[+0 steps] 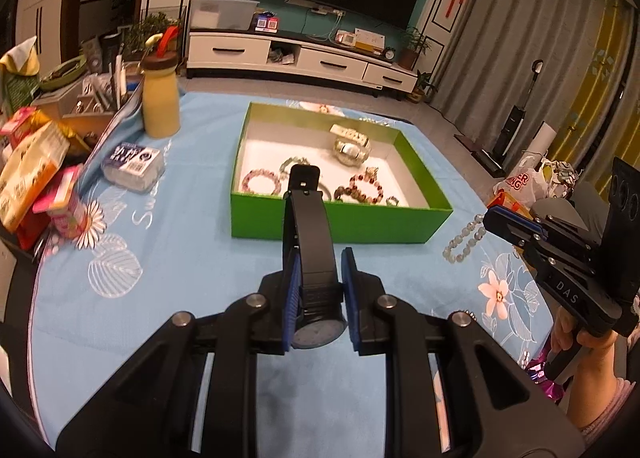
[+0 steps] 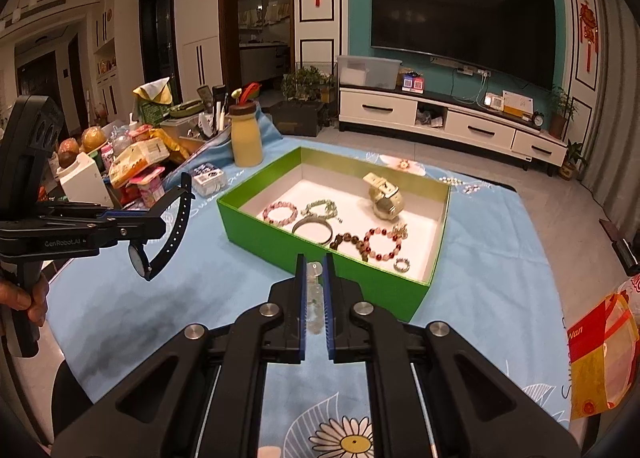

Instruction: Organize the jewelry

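Jewelry mostly lies inside the green box (image 2: 320, 254), but your left gripper (image 1: 319, 300), closed on the black watch (image 1: 310, 242), and right gripper (image 2: 314, 300), pinching the pale bead bracelet (image 1: 464, 239), hover just before it, undelivered.

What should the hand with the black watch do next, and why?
Probably carry it forward over the green box and lower it in. The left gripper is shut on the black watch, held above the blue cloth, short of the box, where other bracelets already lie. The right gripper holds a pale bead bracelet.
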{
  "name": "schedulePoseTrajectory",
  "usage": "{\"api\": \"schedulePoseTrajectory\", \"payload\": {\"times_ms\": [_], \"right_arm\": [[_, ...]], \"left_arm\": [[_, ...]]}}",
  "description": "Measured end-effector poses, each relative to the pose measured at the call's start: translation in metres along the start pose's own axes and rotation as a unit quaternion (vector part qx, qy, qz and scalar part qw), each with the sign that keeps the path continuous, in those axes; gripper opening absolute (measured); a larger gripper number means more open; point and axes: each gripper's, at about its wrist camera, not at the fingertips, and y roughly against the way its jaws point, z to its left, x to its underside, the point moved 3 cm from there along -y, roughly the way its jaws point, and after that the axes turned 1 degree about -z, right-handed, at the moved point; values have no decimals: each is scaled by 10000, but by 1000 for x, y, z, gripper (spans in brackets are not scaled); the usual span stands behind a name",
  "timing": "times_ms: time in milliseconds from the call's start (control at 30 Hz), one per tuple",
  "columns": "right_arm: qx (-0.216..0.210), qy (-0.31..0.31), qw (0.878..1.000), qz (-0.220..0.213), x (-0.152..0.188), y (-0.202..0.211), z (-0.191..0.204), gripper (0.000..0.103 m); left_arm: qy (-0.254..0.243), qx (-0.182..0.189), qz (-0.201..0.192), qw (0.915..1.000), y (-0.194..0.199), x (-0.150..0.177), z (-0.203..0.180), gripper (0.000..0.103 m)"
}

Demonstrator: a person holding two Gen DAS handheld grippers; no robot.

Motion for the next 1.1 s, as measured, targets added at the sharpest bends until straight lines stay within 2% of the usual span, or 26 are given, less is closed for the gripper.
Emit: {"api": "schedulePoseTrajectory", "payload": {"times_ms": [533,1100], "right_arm": [[128,-115,9994,-301,-30,-3,-22,7],[215,-284,9988,-325,-51,-34,-54,7]], "left_arm": [[-263,132,-165,9994,-19,-41,-19,20],[-475,203,-177,9985,-62,-84,-32,20]]}}
